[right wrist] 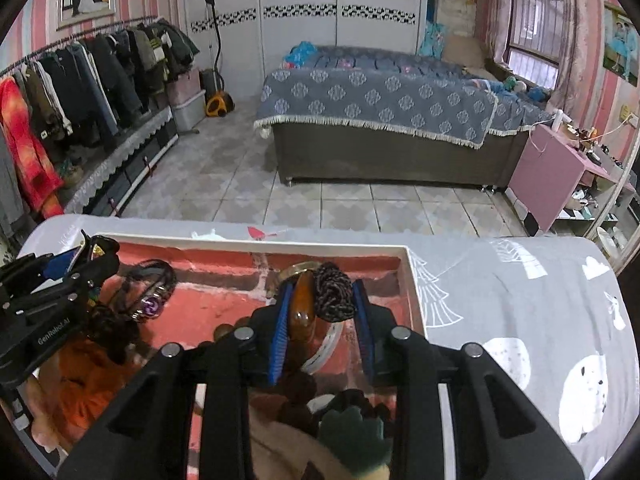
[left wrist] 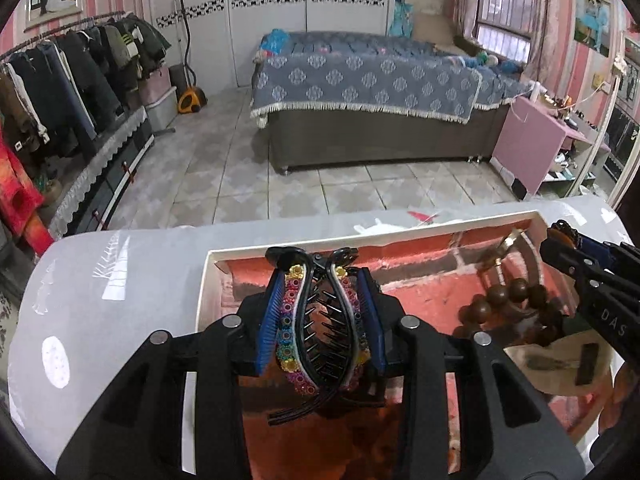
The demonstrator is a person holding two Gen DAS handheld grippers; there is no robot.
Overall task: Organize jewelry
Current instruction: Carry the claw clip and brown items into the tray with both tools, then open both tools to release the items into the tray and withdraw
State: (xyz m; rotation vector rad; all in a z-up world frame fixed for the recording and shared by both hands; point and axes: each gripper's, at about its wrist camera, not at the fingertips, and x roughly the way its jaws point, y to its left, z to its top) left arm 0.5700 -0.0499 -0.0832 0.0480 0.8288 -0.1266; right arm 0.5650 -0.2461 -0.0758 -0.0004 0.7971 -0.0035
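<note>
- Hair clip [left wrist: 320, 320], black with toothed jaws and rows of coloured stones, sits pinched between the blue pads of the left gripper [left wrist: 320, 316], above the box.
- Right gripper [right wrist: 323, 320] is closed partway on an amber-brown clip [right wrist: 304, 308] with a dark braided band [right wrist: 334, 292] beside it; both lie between its pads.
- Box [right wrist: 414, 276]: white-rimmed, shallow, with a red brick-pattern lining. It rests on a grey patterned cloth [right wrist: 520, 292].
- Inside the box: brown wooden beads [left wrist: 500, 300], a dark bracelet with a purple stone [right wrist: 150, 304], a green scalloped piece [right wrist: 352, 432].
- Behind: bed [left wrist: 372, 76], clothes rack [left wrist: 72, 76].
</note>
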